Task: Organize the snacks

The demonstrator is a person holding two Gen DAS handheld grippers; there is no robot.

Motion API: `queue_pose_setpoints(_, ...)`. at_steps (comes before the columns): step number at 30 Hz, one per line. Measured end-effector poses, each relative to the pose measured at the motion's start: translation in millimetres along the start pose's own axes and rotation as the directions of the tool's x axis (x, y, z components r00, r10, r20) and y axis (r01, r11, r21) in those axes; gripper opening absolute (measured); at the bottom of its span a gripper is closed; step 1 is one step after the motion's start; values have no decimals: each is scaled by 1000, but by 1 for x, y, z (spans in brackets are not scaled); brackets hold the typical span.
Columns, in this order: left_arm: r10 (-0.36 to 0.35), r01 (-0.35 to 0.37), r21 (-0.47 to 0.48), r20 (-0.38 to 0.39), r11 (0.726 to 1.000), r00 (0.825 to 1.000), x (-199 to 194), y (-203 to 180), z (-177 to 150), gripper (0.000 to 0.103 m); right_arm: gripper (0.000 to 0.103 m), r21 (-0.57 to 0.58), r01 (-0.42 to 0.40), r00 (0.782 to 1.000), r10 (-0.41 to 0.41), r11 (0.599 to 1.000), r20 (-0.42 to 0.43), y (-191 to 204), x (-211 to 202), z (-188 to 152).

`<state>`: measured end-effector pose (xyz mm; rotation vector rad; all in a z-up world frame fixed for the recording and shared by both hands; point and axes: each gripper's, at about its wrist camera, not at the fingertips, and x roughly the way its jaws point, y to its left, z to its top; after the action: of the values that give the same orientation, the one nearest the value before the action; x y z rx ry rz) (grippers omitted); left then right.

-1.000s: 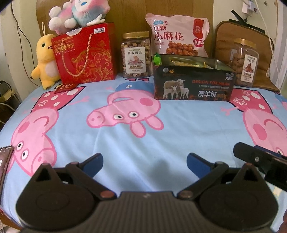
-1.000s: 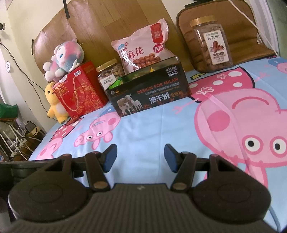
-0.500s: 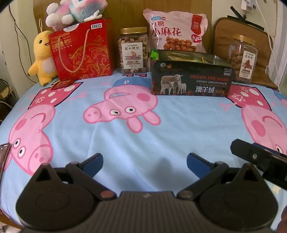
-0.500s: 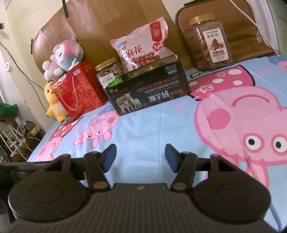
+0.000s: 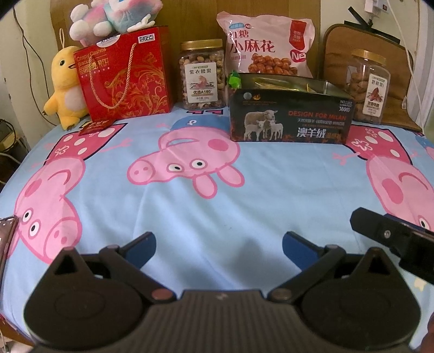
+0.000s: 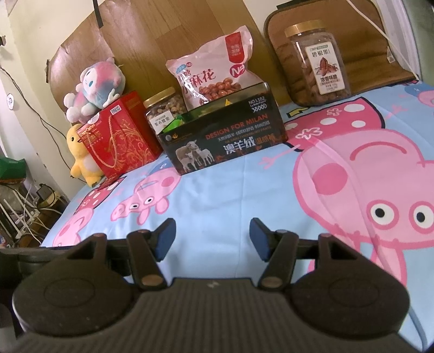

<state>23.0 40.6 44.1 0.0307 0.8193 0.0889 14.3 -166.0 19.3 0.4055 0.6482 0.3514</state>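
I counted four snack packs around one open dark tin (image 5: 290, 119) that stood on the bed (image 5: 217, 195) near the headboard: two clear jars, one pink bag and one red gift bag. The cashew jar (image 5: 202, 74) stood just left of the tin, the pink bag (image 5: 267, 50) leaned up behind it, the pecan jar (image 5: 370, 85) stood to its right, and the red gift bag (image 5: 124, 76) stood further left, past the cashew jar. Inside the tin I saw green (image 5: 234, 80) and yellowish wrappers, but its front wall hid most of them, so I could not count them. Two plush toys sat by the gift bag, a yellow duck (image 5: 63, 91) beside it and a pink-blue one (image 5: 111, 19) on top, cut off by the frame. Both my left tongs (image 5: 218, 245) and right tongs (image 6: 211, 239) hovered released and empty over the sheet, well short of the tin.
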Motion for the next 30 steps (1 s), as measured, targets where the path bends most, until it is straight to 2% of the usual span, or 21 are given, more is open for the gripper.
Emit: queue_pose_setpoints(30, -1, 1, -16, -16, 1000, 1000, 2, 3, -2, 103, 63, -1, -6, 1000, 6, 1000, -5, 2, 1, -2)
